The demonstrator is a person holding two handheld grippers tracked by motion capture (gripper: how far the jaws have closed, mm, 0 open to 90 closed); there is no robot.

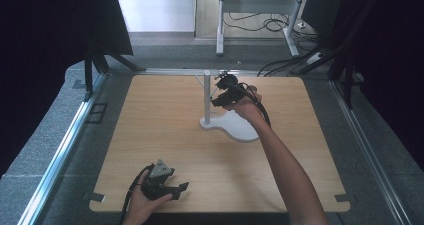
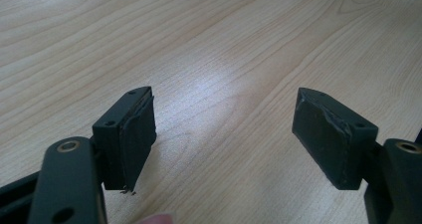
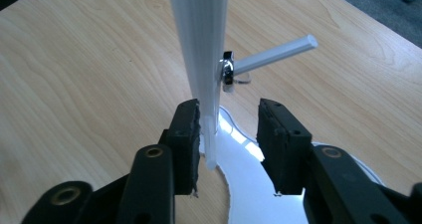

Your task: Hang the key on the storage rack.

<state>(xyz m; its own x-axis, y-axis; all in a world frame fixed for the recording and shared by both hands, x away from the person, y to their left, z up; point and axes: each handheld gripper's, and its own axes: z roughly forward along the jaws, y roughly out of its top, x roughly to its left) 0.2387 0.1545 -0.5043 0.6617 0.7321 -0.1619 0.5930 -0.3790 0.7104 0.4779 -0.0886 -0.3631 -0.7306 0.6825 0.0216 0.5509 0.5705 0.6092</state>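
The ring [image 3: 228,70] hangs on the white stand's [image 1: 235,126] side peg [image 3: 276,53], tight against the upright post [image 3: 199,45], near mid-table. It sits just above and beyond the right gripper [image 3: 228,140], whose jaws are parted, the post brushing one pad. The peg's long axis points away from the post. The left gripper [image 2: 224,139], spread wide and empty, rests well apart at the table's [image 1: 165,115] near edge. No containers are in view.

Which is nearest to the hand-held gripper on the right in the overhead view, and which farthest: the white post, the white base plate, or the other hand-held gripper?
From the right hand-held gripper:
1. White post, just left of it.
2. White base plate, right below.
3. Left hand-held gripper, far off at the table's near edge.
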